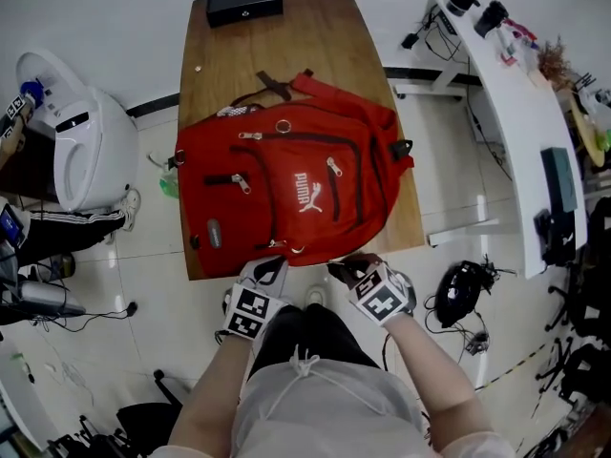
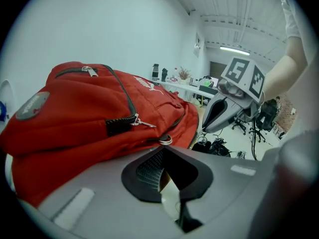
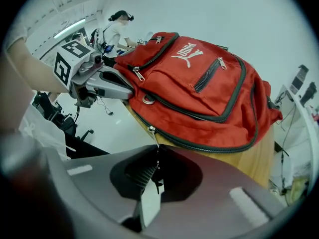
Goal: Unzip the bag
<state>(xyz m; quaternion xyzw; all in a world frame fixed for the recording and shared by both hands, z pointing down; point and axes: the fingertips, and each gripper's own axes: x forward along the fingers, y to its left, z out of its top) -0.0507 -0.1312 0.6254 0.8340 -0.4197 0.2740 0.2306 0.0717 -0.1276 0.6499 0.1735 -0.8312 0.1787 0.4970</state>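
A pale tiled floor [image 1: 449, 208] surrounds a long wooden table [image 1: 334, 17], with a curved white desk [image 1: 516, 93] off to the right and a bulky white machine [image 1: 86, 141] off to the left. A red backpack [image 1: 286, 179] lies flat on the near half of the table, front side up. Its straps reach toward the far end, and its bottom edge sits along the table edge nearest the person. The left side of the backpack hangs a little over the table's left edge. A white logo [image 1: 307, 192] is printed on the front, between dark zipper lines. A black box [image 1: 244, 1] sits at the far end of the table, well apart from the backpack.

Both tools are at the backpack's near edge, one beside the other. The left gripper [image 1: 270, 267] has its jaws drawn together right against the bottom hem. I cannot tell whether any fabric is pinched between them. The right gripper [image 3: 158, 151] points steeply down and is clenched on the thin zipper pull [image 3: 151, 133] that hangs from the slider on the dark zipper along the backpack's lower seam, just over the table edge. A metal ring [image 3: 148, 100] lies on the red fabric a little above that slider.
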